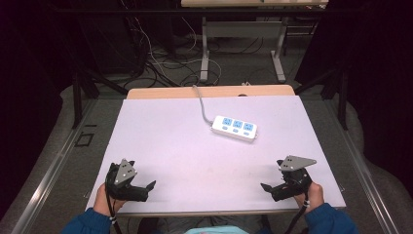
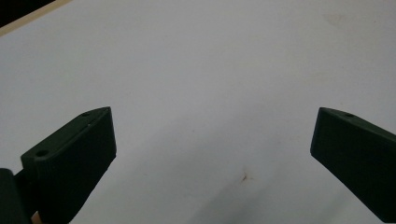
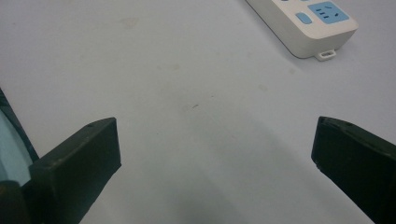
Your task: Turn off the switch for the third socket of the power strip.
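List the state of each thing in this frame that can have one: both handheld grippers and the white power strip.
Left gripper: open, holding nothing, low over the table's near left.
Right gripper: open, holding nothing, low over the table's near right.
White three-outlet power strip with blue sockets: flat on the white table, nothing plugged in, grey cord trailing off the far edge.

Glossy white plastic power strip (image 1: 234, 128) on matt, smooth tabletop (image 1: 165, 136).

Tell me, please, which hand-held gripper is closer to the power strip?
The right hand-held gripper: the power strip lies right of the table's middle, farther from the left hand-held gripper.
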Motion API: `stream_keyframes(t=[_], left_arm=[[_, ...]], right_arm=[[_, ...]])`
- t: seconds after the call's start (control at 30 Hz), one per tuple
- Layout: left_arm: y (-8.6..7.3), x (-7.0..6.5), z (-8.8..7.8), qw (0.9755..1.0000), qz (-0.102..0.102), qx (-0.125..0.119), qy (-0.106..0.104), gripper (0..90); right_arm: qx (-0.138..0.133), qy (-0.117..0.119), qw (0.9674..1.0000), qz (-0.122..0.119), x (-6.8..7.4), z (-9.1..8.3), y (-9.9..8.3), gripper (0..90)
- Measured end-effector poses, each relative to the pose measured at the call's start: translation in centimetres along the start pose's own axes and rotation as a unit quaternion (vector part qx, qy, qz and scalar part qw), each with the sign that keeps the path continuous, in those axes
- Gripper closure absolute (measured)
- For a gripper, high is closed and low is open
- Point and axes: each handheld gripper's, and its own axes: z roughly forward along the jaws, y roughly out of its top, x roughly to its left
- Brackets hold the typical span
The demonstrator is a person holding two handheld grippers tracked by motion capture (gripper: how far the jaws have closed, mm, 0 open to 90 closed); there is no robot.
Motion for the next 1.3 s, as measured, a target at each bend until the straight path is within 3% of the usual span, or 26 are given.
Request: stream_keyframes(t=[0.3, 1.3], left_arm=[[0.0, 0.1, 0.0, 1.0, 0.008, -0.001, 0.005, 0.0], [0.1, 0.0, 0.1, 0.9999, 0.01, 0.004, 0.005, 0.1]], right_arm=[[0.003, 0.0, 1.0, -0.001, 0.1, 0.0, 0.1, 0.8], [0.001, -0.002, 0.9999, -0.012, -0.2, 0.3, 1.2, 1.5]])
